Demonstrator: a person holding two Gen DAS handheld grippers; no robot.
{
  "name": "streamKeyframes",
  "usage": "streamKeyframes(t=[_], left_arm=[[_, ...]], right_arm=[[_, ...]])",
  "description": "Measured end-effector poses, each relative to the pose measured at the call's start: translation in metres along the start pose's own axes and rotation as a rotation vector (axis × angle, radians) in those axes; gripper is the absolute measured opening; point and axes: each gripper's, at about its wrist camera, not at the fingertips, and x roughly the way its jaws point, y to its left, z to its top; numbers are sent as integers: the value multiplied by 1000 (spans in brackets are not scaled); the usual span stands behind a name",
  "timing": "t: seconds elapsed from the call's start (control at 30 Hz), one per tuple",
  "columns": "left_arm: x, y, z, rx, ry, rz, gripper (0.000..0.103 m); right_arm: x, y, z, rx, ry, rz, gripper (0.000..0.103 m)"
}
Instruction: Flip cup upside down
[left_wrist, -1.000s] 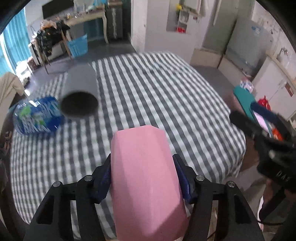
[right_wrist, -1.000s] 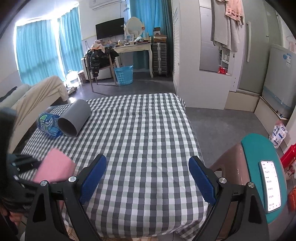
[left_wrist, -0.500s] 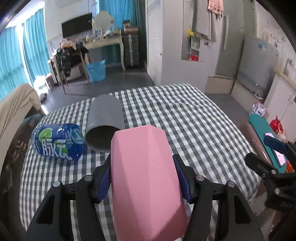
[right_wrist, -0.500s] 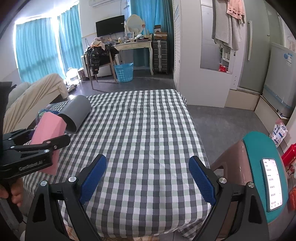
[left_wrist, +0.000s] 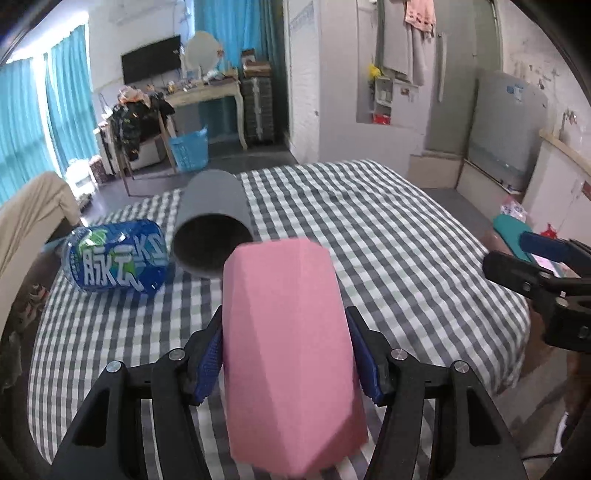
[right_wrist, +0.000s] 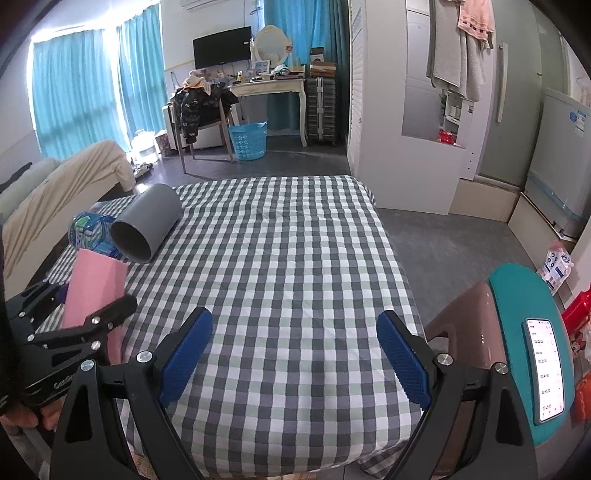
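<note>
A pink faceted cup (left_wrist: 288, 339) is clamped between the blue pads of my left gripper (left_wrist: 286, 360), its closed end pointing away from the camera, held above the near left part of the checked table (left_wrist: 388, 251). The cup (right_wrist: 94, 291) and left gripper (right_wrist: 74, 332) also show at the left of the right wrist view, the cup standing steeply tilted. My right gripper (right_wrist: 295, 354) is open and empty over the table's near edge; it shows at the right of the left wrist view (left_wrist: 546, 273).
A grey tube (left_wrist: 212, 229) lies on its side at the table's far left, open end toward me, beside a blue bottle (left_wrist: 114, 264). A teal-topped stool (right_wrist: 524, 332) with a phone (right_wrist: 546, 365) stands right of the table.
My left gripper has tipped upward with the pink cup, so the view swung from the tabletop to the room. The right gripper has stayed still and open.
</note>
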Motion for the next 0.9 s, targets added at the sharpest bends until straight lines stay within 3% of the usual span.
streamKeyframes(t=[0.27, 0.47, 0.63, 0.7, 0.9], left_arm=[[-8, 1, 3, -29, 102, -72, 64], [-11, 1, 30, -37, 149, -132, 64], [10, -6, 66, 22, 238, -120, 64], [25, -7, 73, 40, 293, -81, 64], [64, -3, 68, 15, 431, -64, 64]], right_arm=[[-5, 2, -3, -1, -5, 2, 91], [-8, 1, -5, 6, -7, -1, 91], [-5, 0, -7, 16, 4, 6, 91], [-5, -2, -7, 22, 6, 9, 91], [0, -11, -5, 39, 13, 8, 91]])
